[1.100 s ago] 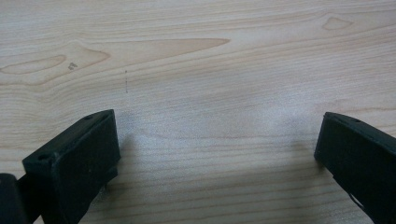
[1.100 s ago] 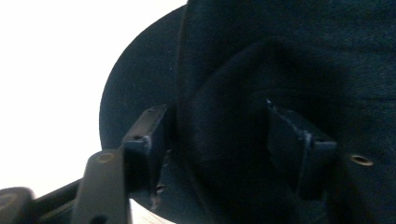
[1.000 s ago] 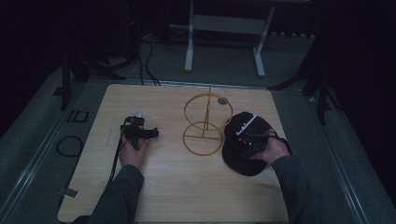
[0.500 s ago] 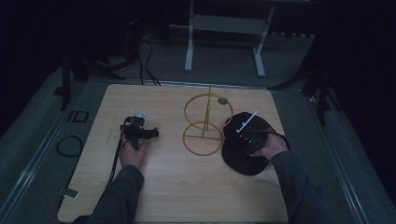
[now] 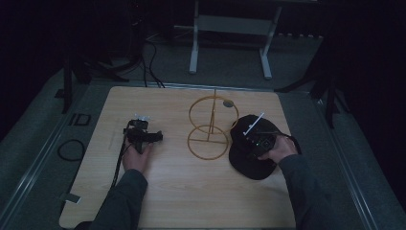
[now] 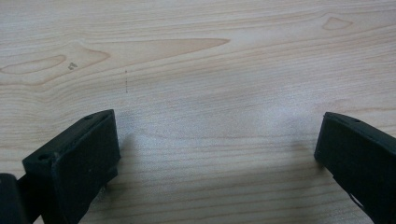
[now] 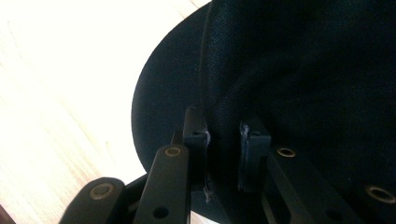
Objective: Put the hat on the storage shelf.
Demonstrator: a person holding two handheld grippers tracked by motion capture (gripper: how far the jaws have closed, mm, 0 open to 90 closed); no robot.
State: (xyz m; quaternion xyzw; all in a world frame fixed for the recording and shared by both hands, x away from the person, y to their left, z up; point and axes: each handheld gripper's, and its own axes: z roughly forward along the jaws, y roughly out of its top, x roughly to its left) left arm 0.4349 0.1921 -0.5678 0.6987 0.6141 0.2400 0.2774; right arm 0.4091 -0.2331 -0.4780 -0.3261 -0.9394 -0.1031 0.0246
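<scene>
High view first: there's a black cap [image 5: 249, 152] lying on the right side of the wooden table [image 5: 191, 201], just beside a gold wire stand [image 5: 209, 125] made of two rings on a thin post. The right gripper [image 5: 255, 143] sits on top of the cap with the hand behind it. The left gripper [image 5: 143, 136] is parked on the bare wood well over to the left, nowhere near the action.

Left gripper view: just wood grain between the two black jaws, which stand wide apart with nothing in them. That one's idle.

Right gripper view: here the jaws are pinched narrow on a fold of the cap [image 7: 299, 70], right about where the brim seam meets the crown. The brim curves off to the left over the pale table [image 7: 56, 93].

My guess is the cap is meant to go onto the stand. If so, I'd check the pinch has a proper bite of fabric and not only the seam edge, since it'll probably droop and swing once lifted. Lift straight up, go slow past that post, it looks light enough to tip if bumped. The free gripper could steady the base ring.
</scene>
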